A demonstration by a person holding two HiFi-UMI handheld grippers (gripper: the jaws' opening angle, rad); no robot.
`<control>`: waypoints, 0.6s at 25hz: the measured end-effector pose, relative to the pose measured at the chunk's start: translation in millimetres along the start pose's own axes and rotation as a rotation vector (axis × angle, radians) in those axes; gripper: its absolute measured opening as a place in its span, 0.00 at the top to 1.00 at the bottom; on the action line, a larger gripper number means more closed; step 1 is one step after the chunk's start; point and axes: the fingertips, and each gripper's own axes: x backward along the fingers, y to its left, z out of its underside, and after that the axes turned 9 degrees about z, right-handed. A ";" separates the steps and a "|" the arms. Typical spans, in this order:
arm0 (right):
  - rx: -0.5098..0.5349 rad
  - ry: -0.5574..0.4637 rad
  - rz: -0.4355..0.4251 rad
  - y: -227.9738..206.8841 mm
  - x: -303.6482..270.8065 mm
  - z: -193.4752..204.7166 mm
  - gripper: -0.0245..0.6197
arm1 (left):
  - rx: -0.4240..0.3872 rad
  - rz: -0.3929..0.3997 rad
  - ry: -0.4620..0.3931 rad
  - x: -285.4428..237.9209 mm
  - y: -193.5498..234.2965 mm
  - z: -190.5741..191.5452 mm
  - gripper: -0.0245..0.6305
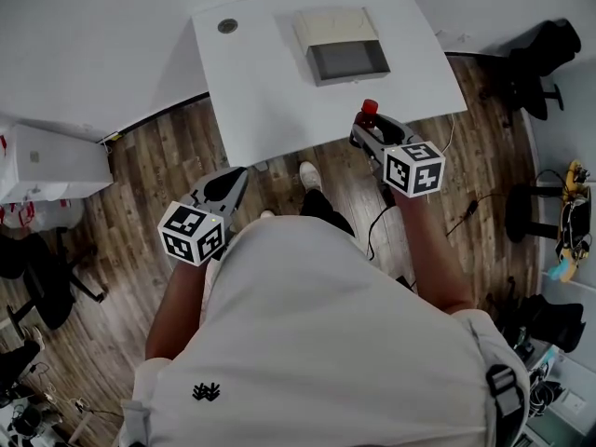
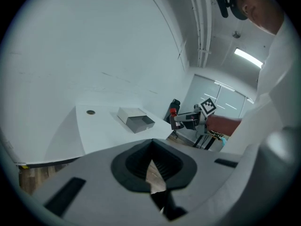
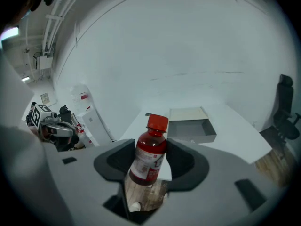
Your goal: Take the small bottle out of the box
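Note:
A small bottle (image 3: 150, 152) of red drink with a red cap stands upright between the pads of my right gripper (image 3: 149, 163), which is shut on its body. In the head view the right gripper (image 1: 371, 130) holds the small bottle (image 1: 370, 111) at the white table's (image 1: 270, 91) near right edge, away from the box. The open grey box (image 1: 341, 49) lies at the table's far middle and looks empty inside (image 3: 190, 125). My left gripper (image 1: 226, 184) hangs over the wood floor before the table's near left corner. Its pads (image 2: 151, 161) meet with nothing between them.
A round grommet (image 1: 227, 26) sits at the table's far left. A black office chair (image 1: 545, 49) stands to the right of the table. A white cabinet (image 1: 47, 161) stands at the left. Cables (image 1: 466, 208) trail on the floor by the person's shoes (image 1: 310, 175).

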 end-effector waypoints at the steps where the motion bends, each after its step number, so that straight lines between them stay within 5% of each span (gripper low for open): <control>1: -0.001 -0.002 0.000 3.1 5.9 3.6 0.63 | -0.004 0.006 -0.001 0.0 -1.3 0.6 0.95; 15: 0.022 -0.012 0.010 33.2 62.2 32.3 0.63 | -0.027 0.058 0.008 -0.6 -10.6 11.5 0.95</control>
